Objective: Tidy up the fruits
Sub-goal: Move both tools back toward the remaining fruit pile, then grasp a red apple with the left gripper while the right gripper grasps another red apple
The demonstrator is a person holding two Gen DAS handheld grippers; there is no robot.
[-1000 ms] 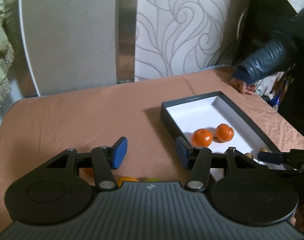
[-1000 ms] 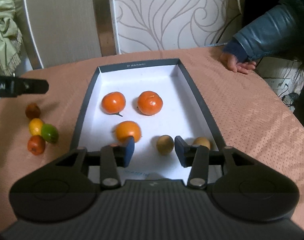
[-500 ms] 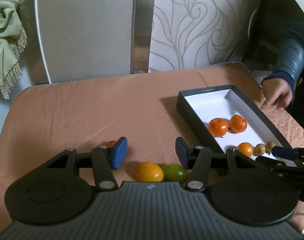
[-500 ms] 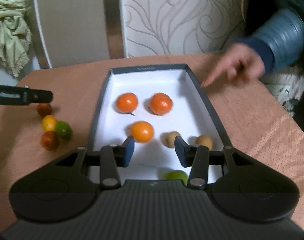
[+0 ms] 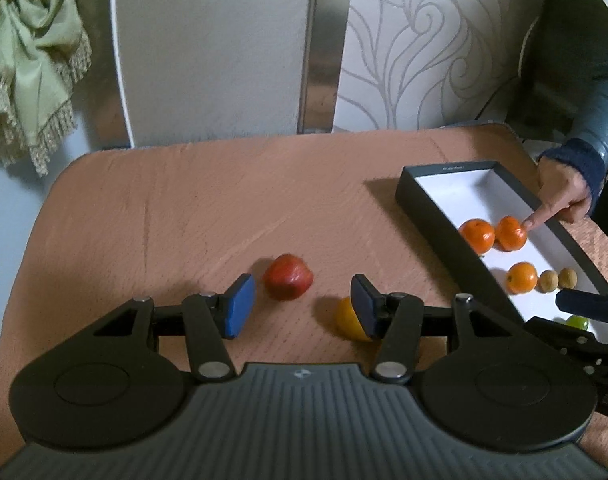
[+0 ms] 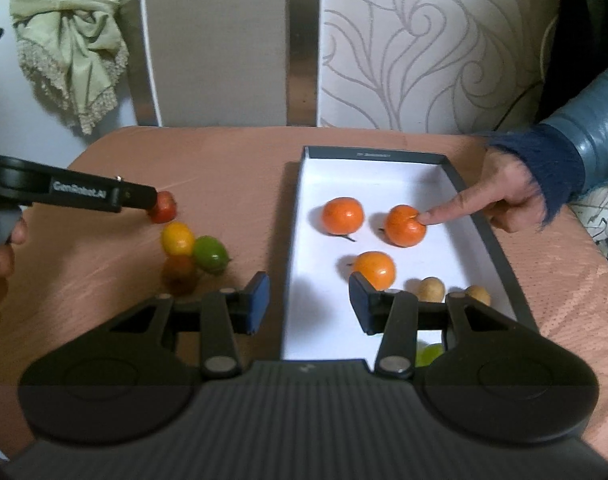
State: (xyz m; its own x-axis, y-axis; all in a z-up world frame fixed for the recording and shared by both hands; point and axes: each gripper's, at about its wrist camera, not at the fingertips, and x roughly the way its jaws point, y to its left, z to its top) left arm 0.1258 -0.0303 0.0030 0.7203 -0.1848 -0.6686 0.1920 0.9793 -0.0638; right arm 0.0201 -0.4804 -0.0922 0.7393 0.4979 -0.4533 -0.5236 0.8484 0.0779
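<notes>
A dark box with a white floor (image 6: 388, 176) (image 5: 432, 204) holds three oranges (image 6: 342, 215) (image 5: 478, 235), two small brown fruits (image 6: 431, 289) and a green fruit (image 6: 428, 354). On the cloth left of the box lie a red fruit (image 5: 288, 277) (image 6: 163, 207), a yellow fruit (image 6: 177, 238) (image 5: 348, 320), a green fruit (image 6: 210, 255) and a dark red fruit (image 6: 178, 270). My left gripper (image 5: 299, 304) is open, and the red fruit lies just beyond its fingertips. My right gripper (image 6: 308, 306) is open and empty over the box's near left wall.
Another person's hand (image 6: 500, 196) (image 5: 560, 200) points a finger at the right-hand orange (image 6: 404, 225) in the box. The table has a salmon cloth (image 5: 207, 208). Chair backs (image 5: 215, 48) and a green cloth (image 5: 27, 52) stand behind the far edge.
My left gripper has pulled back and turned left, so the red fruit now shows between its fingertips. The other person's hand has reached into the box and touches an orange. My right gripper shifted left.
</notes>
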